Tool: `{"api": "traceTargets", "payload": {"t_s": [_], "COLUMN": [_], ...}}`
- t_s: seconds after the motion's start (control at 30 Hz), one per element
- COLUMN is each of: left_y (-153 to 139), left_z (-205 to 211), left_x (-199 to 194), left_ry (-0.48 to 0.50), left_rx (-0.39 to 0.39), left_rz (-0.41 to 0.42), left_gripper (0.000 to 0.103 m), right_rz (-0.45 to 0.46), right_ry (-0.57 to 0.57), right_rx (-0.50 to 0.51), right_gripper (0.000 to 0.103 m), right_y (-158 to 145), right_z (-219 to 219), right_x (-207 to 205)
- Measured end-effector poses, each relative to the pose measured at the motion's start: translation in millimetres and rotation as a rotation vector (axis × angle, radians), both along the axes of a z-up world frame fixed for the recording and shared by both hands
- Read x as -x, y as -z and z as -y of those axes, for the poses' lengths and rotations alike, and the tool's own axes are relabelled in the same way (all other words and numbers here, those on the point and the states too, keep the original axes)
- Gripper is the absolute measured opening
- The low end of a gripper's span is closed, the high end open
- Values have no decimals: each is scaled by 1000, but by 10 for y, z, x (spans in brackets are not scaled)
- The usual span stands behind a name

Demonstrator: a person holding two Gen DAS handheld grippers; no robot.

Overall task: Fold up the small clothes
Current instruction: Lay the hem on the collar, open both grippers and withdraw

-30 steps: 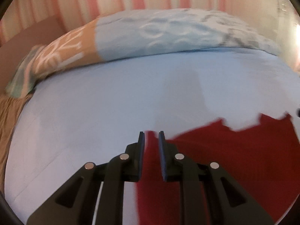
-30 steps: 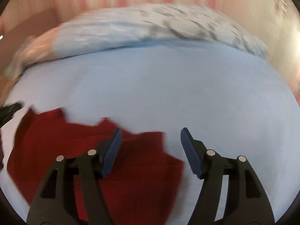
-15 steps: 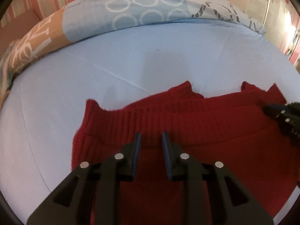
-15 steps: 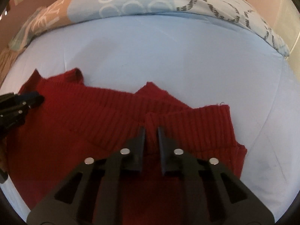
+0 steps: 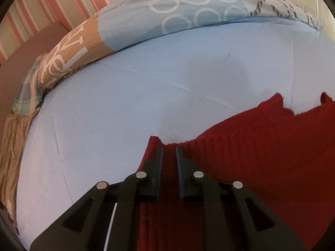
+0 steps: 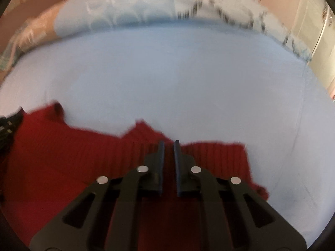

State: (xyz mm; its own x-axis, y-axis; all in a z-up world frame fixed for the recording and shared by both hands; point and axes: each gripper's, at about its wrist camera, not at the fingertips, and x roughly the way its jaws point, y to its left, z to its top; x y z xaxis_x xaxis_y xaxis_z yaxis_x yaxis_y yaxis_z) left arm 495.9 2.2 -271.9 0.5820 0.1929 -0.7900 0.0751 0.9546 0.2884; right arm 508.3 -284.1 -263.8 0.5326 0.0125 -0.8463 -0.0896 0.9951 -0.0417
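Quilt [image 5: 69, 48] lettering, seemingly illegible.

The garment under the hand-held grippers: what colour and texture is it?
Dark red ribbed knit garment, plain with no print; clearest in the left wrist view.

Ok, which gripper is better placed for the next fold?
Left, probably: left gripper just closed on a corner of the red knit garment; right gripper, jaws just eased wider with knit between, sits inboard of its corner.
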Motion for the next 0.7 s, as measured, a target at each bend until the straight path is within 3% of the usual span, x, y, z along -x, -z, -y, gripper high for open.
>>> {"api": "traceTargets", "payload": {"t_s": [0.03,0.07,0.1,0.23,0.33,0.47,0.6,0.67,0.7], "left_y": [-2,-8,-17,-228,-516,-766,-583,-334,-241], "left_z": [4,-3,-14,-122,39,250,454,466,441], "left_x": [-5,-10,-19,44,312,788,1045,1034,996], "left_ry": [0,-2,-3,-13,81,170,219,182,162], "left_rx": [-2,-2,-5,64,90,193,192,174,171], "left_rz": [1,1,2,32,96,130,77,10,-13], "left_gripper": [14,14,14,13,13,13,14,14,14], "right_rz": [15,32,56,107,121,100,42,-1,-5], "right_ry": [13,16,5,-107,-115,-134,-158,-124,-98], "right_rx": [10,4,-17,-53,-86,-118,-19,14,20], "right_gripper": [30,51,58,57,59,63,64,65,75], "right_y": [-55,-117,-197,-552,-720,-718,-418,-231,-177], "right_z": [6,15,23,-58,-44,-128,-333,-350,-323], "right_x": [14,33,66,296,549,926,1149,1143,1112]}}
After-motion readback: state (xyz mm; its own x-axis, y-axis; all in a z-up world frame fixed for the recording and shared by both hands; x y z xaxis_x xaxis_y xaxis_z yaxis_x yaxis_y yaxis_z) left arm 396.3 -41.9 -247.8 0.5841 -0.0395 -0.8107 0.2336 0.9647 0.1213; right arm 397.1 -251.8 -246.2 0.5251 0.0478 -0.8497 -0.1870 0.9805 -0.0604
